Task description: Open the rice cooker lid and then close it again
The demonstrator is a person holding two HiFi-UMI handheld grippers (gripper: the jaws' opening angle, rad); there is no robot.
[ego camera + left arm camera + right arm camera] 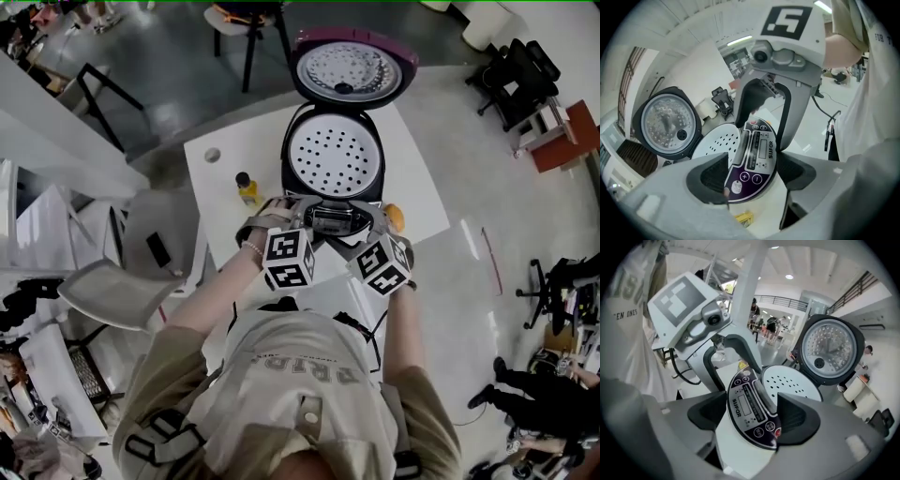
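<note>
The rice cooker stands on the white table with its lid swung up and back. A white perforated tray shows inside the pot. Both grippers hover at the cooker's near side, over its dark control panel. My left gripper is open. In the left gripper view the control panel lies between the spread pads without touching them. My right gripper is open too. The control panel sits between its wide pads, and the lid rises beyond.
A small yellow bottle stands left of the cooker and an orange object right of it. Near the table's far left corner is a round hole. A grey chair stands left of the table and a stool behind it.
</note>
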